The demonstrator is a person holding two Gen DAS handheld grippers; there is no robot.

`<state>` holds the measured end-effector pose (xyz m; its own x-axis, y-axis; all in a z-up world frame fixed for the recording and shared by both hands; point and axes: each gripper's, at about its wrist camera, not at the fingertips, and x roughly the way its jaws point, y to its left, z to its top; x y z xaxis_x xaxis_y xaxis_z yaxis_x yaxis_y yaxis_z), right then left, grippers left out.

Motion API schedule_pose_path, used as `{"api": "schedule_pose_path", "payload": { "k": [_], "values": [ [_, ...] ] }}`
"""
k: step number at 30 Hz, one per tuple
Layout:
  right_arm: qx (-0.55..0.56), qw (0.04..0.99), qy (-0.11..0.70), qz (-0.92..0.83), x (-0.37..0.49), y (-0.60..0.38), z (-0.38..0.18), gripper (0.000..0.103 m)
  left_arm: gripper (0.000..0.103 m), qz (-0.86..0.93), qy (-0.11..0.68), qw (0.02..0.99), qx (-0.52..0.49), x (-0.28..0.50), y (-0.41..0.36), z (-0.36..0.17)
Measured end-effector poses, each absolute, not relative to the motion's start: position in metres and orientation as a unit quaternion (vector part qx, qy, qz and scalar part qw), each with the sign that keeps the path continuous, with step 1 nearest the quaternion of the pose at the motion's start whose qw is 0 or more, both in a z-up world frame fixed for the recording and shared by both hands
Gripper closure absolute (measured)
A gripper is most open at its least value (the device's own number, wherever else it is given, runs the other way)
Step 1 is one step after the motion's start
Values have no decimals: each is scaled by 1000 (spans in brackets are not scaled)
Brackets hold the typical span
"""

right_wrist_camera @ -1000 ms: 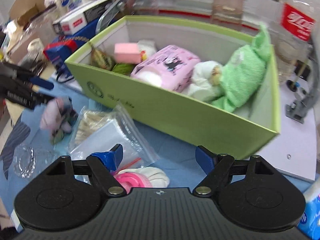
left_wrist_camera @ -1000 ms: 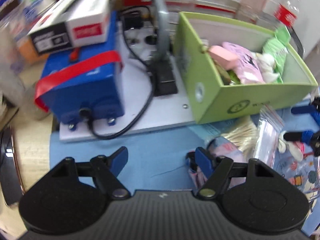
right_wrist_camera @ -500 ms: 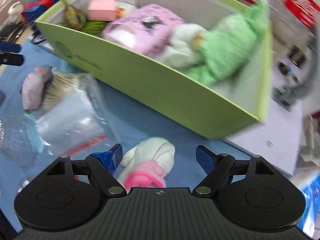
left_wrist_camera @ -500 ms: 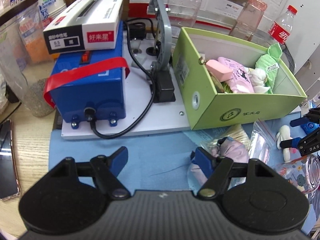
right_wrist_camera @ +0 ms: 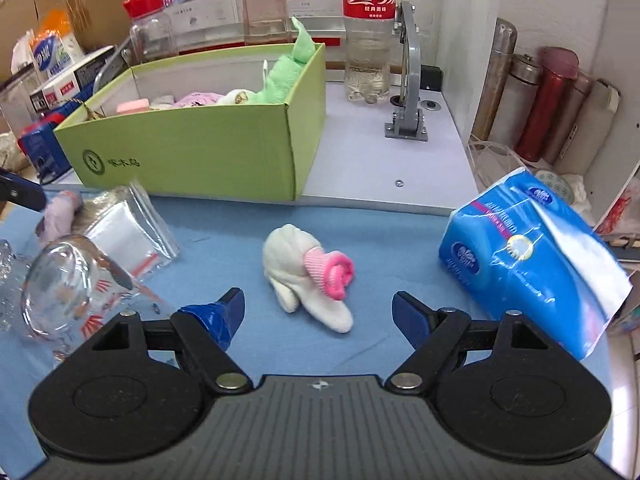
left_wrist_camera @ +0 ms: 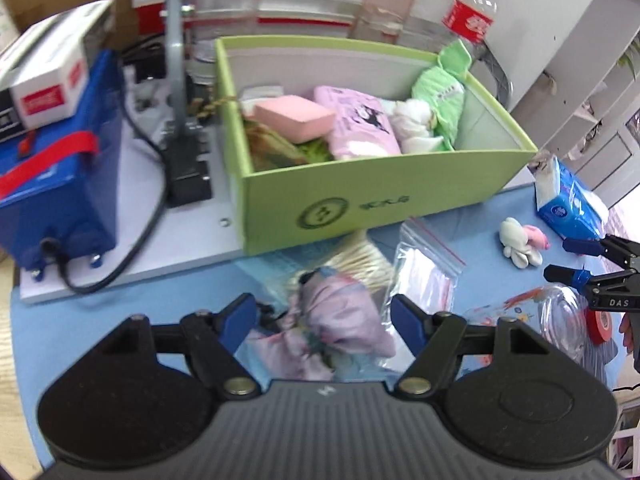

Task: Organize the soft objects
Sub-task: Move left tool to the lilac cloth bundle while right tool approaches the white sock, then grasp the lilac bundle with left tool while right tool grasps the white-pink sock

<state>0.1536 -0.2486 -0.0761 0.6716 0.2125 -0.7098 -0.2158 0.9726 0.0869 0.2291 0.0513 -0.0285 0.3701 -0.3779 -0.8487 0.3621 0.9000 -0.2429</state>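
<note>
Hovering over a blue-covered counter (right_wrist_camera: 248, 220), two claws stand open and empty. At the lower centre of the left wrist view, the left claw (left_wrist_camera: 324, 320) brackets a pale purple cloth bundle (left_wrist_camera: 340, 320) without touching it. In the right wrist view, the right claw (right_wrist_camera: 318, 312) sits just short of one rolled white sock with a pink cuff (right_wrist_camera: 308, 272), lying mid-frame on the counter.

One green cardboard box (left_wrist_camera: 360, 204) stands in the upper middle of the left wrist view. Five soft items show inside it: a pink sponge (left_wrist_camera: 294, 116), a pink tissue pack (left_wrist_camera: 360, 124), a white bundle (left_wrist_camera: 414, 128), a green rolled towel (left_wrist_camera: 440, 92) leaning in the far right corner, and something olive-coloured, too blurred to name.

Outside the box lie one clear zip bag (right_wrist_camera: 128, 228), one blue tissue pack (right_wrist_camera: 528, 260) at right, and one overturned glass (right_wrist_camera: 60, 284) at lower left. Three bottles stand behind the box.
</note>
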Motion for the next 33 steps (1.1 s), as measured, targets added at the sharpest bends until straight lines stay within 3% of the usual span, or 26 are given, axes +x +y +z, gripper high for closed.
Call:
{"api": "schedule_pose_path", "payload": {
  "k": [4,16,33],
  "values": [
    [-2,914,386,124,162,-245,-74,36,30,-194,524,829,24,234,45,-41],
    [12,920,365,138,166,-245,-74,35,29,-100,485,868,-24,173,158,-23],
    [2,920,360,152,173,-245,-75,35,26,-91,493,865,-17,186,121,-72]
  ]
}}
